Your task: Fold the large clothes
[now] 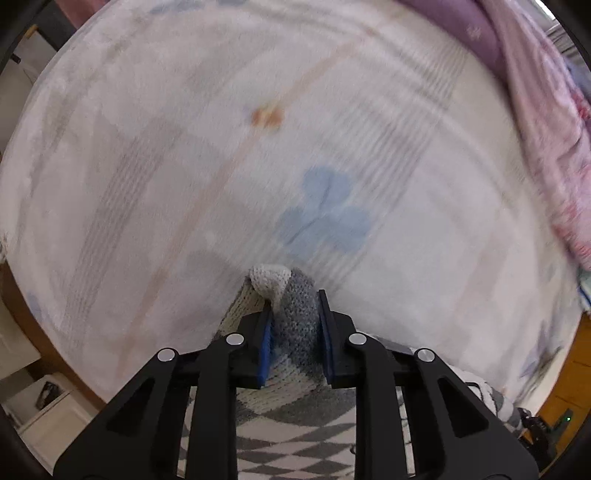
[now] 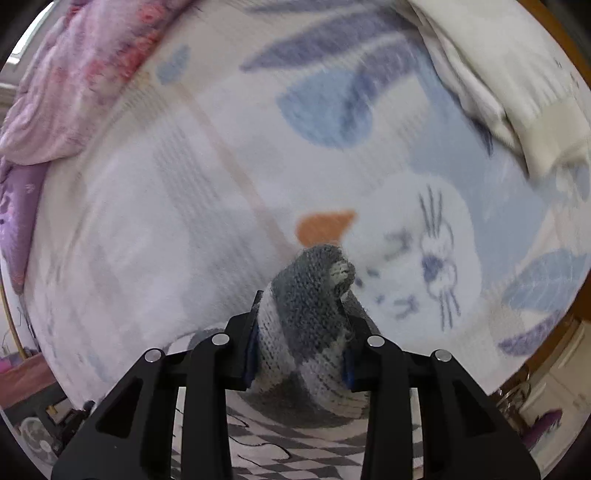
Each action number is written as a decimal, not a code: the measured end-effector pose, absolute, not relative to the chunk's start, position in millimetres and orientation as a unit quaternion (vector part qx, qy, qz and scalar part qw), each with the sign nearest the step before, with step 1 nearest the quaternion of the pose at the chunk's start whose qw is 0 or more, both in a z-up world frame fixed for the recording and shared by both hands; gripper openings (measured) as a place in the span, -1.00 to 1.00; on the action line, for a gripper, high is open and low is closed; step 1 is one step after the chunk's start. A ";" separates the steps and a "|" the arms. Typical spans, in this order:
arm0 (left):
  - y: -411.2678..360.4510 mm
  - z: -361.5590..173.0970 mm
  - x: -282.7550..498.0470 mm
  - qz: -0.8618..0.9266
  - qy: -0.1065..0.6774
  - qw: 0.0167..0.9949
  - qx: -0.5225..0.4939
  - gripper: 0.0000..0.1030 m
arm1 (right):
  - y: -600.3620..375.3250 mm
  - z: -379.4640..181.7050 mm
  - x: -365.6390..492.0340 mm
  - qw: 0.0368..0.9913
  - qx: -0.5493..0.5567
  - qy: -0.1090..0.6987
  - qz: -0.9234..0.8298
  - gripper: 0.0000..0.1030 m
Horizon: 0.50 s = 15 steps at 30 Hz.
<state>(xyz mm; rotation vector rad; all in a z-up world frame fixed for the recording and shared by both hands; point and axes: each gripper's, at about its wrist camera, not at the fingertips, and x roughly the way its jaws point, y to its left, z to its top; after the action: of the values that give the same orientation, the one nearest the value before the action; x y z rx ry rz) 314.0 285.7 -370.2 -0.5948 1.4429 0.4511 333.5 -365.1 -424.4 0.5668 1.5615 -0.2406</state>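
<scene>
A grey and cream checkered knit garment [image 1: 295, 325] is bunched between the blue pads of my left gripper [image 1: 293, 314], which is shut on it, above the bed. Its checkered body [image 1: 291, 435] hangs below, between the black arms. In the right wrist view another bunch of the same knit garment [image 2: 306, 317] fills the jaws of my right gripper [image 2: 301, 325], which is shut on it. Both grippers point down at the bed. The rest of the garment is hidden behind the gripper arms.
A pale printed bedsheet [image 1: 258, 166] with blue leaves and a rabbit drawing [image 2: 436, 258] covers the bed. A pink floral quilt [image 2: 74, 96] and a purple pillow [image 1: 461, 29] lie at one edge. A cream blanket [image 2: 517, 103] lies at the far right. Wooden floor [image 1: 576, 369] shows beyond the bed.
</scene>
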 end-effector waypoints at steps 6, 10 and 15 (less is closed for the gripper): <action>274.3 -337.1 381.1 0.167 0.610 0.734 -0.247 -0.59 | -371.0 -396.7 407.7 0.703 0.250 0.660 -0.088 -0.39; 259.7 -347.7 433.8 0.142 0.609 0.751 -0.210 -0.52 | -373.7 -412.4 463.1 0.707 0.246 0.656 -0.098 -0.24; 246.1 -394.2 460.5 0.154 0.644 0.738 -0.133 -0.34 | -376.8 -415.4 466.2 0.718 0.246 0.639 -0.124 0.17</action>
<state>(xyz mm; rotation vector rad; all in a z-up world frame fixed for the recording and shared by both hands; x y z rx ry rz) 460.5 246.1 -394.2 -0.2920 1.4140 0.3374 466.2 -376.8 -415.4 0.5444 1.4139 -0.2735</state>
